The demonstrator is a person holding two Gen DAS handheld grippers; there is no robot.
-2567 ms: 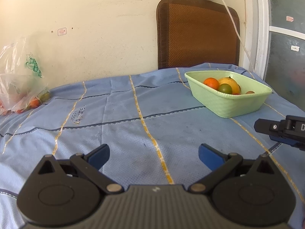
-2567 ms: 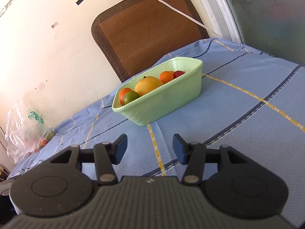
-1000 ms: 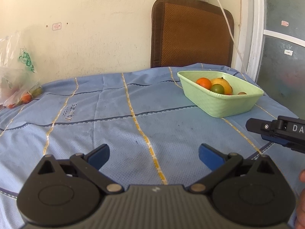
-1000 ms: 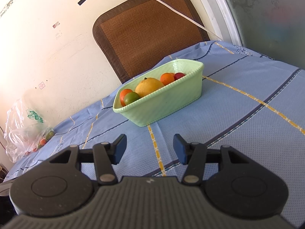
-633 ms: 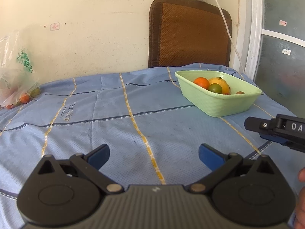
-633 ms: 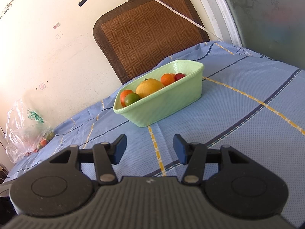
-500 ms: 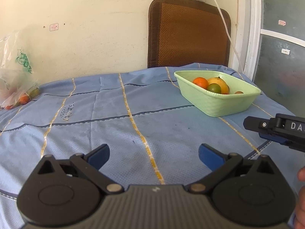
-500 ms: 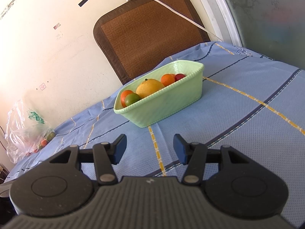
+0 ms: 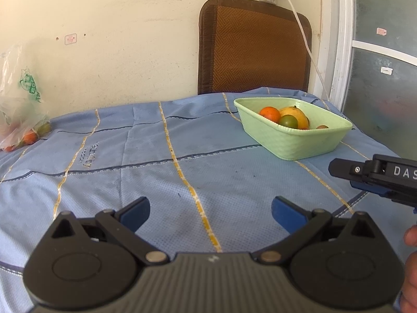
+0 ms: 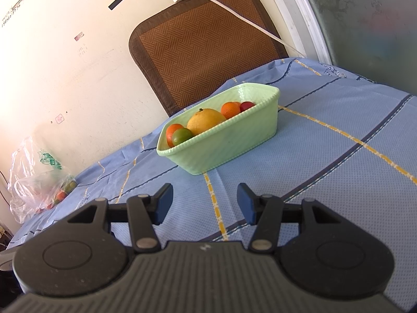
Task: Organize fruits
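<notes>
The left gripper sits at the bottom of the left wrist view with its blue pads spread wide and nothing between them, only the blue cloth with its yellow stripes. Against the earliest frame, the scene has slid leftward in this view: the green basket now lies closer to centre at the right, and the plastic bag has moved nearer the left edge. Since a second ago hardly anything differs. The basket holds an orange, a green lime and a large yellow fruit; a small brownish one peeps over the rim. The bag at the far left shows more small fruit inside. Behind the basket a brown woven mat leans on the wall, a white cable hanging across it. The right gripper pokes in from the right edge, just short of the basket, and part of a hand shows at the lower right.

In the right wrist view the right gripper is at the bottom, its jaws parted and empty, matching the earlier frames. The basket stands at centre, straight past the pads, with bare cloth between. Here a second orange and a small red fruit also show. The bag lies at the left edge, well apart from the basket.
</notes>
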